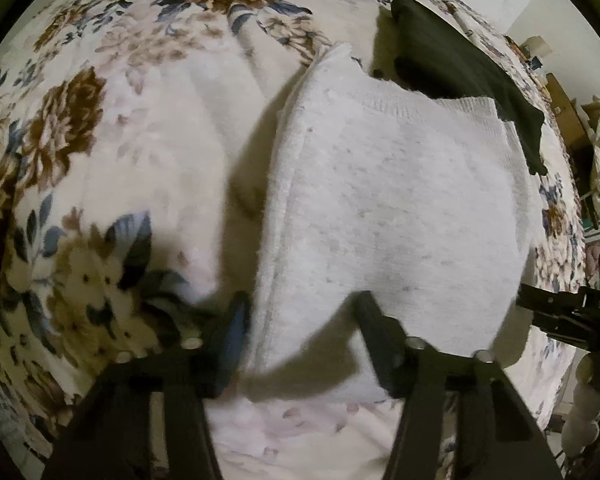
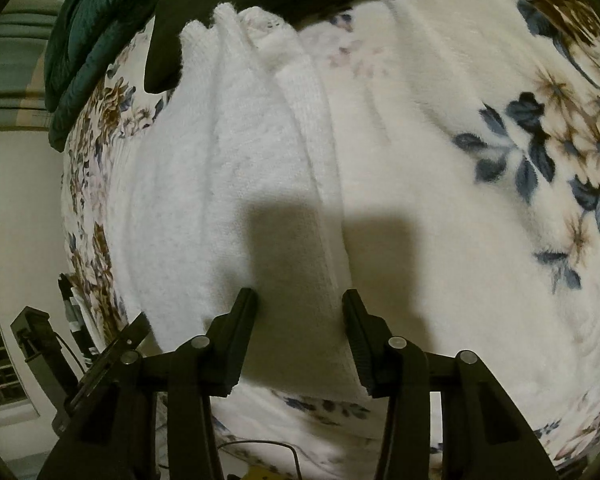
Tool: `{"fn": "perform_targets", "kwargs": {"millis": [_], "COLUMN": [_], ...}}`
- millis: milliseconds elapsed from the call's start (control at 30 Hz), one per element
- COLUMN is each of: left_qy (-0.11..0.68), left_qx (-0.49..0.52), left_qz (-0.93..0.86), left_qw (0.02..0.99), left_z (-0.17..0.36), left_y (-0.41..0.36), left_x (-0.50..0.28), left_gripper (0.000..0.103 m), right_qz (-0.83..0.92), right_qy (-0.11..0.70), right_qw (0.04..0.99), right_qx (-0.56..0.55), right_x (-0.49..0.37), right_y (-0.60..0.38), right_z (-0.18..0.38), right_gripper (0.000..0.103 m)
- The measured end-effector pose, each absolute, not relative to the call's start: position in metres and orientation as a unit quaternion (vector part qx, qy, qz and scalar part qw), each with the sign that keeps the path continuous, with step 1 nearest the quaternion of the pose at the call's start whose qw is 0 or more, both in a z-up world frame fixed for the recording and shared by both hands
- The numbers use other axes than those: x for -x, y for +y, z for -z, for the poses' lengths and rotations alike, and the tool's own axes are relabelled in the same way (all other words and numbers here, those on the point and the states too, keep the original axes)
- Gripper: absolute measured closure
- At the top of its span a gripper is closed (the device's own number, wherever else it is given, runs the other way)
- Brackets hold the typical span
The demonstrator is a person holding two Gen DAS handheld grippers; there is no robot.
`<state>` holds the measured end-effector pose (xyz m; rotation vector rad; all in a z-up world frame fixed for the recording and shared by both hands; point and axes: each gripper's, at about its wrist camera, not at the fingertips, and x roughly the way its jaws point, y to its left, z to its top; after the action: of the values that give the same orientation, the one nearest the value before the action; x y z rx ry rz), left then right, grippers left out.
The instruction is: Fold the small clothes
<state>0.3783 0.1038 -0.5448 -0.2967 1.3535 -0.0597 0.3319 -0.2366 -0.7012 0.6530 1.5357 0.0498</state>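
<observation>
Left wrist: white cloth (image 1: 380, 208) edge between left gripper (image 1: 300, 316) fingers

A white knitted garment (image 1: 388, 216) lies on a cream fleece blanket (image 1: 112, 152) printed with brown and blue flowers (a dark green cloth (image 1: 472, 76) beside).

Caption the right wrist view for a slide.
Right gripper straddles the near edge of a folded white terry garment lying on a cream floral fleece blanket.
</observation>
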Motion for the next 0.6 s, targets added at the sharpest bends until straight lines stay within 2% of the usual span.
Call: {"fn": "perform_targets", "kwargs": {"millis": [33,100,133,167,267,333,467,600], "left_qy": [0.622,0.617,0.61,0.601,0.593,0.598,0.625,0.628], "left_qx": [0.14,0.142,0.146,0.154,0.165,0.168,0.184,0.17], "left_qz": [0.033,0.041,0.045,0.05,0.052,0.047,0.05,0.078], "left_qw": [0.769,0.773,0.777,0.783,0.786,0.783,0.757,0.755], "left_z": [0.545,0.54,0.535,0.527,0.517,0.523,0.542,0.516], "left_y": [0.103,0.102,0.103,0.105,0.112,0.124,0.137,0.13], "left_x": [-0.379,-0.379,-0.379,-0.379,-0.38,-0.379,-0.378,-0.389], "left_gripper": [0.075,0.085,0.09,0.091,0.093,0.096,0.096,0.086], "right_qz": [-0.022,-0.022,-0.023,-0.026,-0.026,-0.009,0.023,-0.019], "right_qy": [0.681,0.678,0.673,0.667,0.649,0.646,0.668,0.689], "right_qw": [0.672,0.675,0.682,0.69,0.706,0.709,0.682,0.681], "right_qx": [-0.29,-0.291,-0.287,-0.281,-0.28,-0.281,-0.298,-0.248], "right_x": [-0.332,-0.331,-0.331,-0.33,-0.328,-0.325,-0.32,-0.334], "right_y": [-0.237,-0.234,-0.233,-0.231,-0.232,-0.238,-0.254,-0.239], "right_z": [0.701,0.701,0.698,0.695,0.679,0.673,0.689,0.685], "right_gripper": [0.058,0.065,0.077,0.087,0.093,0.094,0.097,0.092]}}
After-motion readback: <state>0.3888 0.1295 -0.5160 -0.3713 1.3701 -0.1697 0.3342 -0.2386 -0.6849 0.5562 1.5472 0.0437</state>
